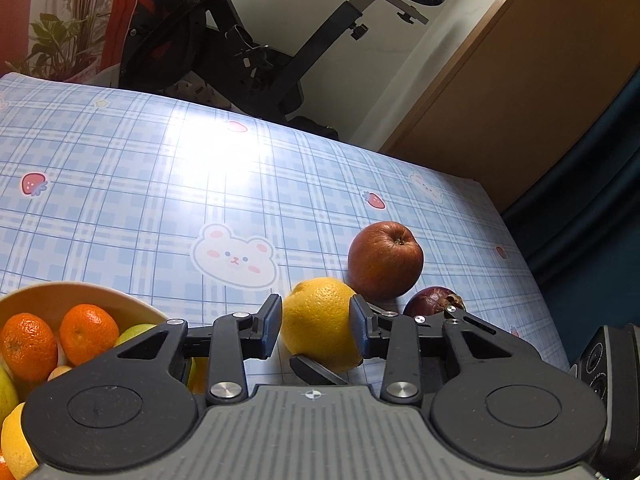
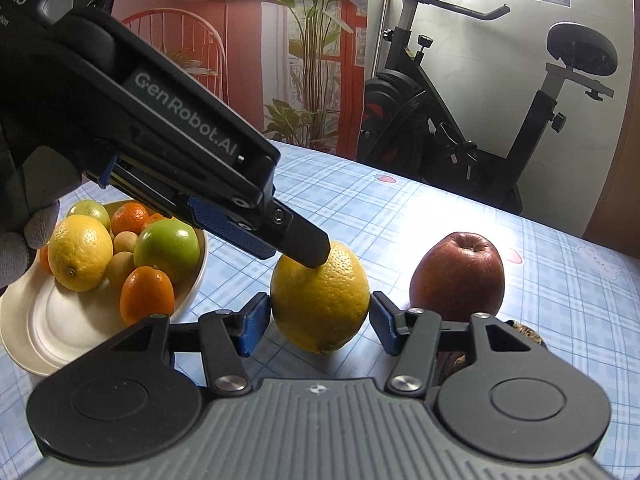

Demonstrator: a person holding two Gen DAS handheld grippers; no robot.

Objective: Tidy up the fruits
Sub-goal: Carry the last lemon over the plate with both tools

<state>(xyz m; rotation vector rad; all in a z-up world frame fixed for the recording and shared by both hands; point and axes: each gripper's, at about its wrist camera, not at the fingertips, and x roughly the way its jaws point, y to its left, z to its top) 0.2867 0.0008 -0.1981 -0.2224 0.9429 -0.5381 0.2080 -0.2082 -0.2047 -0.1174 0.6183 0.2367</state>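
We are closing in on one lemon [image 2: 320, 296] from both sides, on the blue checked tablecloth [image 1: 160, 184]. Our left gripper [image 1: 316, 326] is clamping the lemon, its pads pressing the peel. Our right gripper [image 2: 316, 322] is standing half open around the same lemon, its pads just beside the peel, holding nothing. A red apple [image 2: 458, 276] and a dark purple fruit [image 1: 432, 300] are sitting just beside it; the fruit bowl [image 2: 24, 320] is waiting on the left. We are judging that the round, waxy lemon could squirt loose and knock the apple rolling, or our two grippers could collide.
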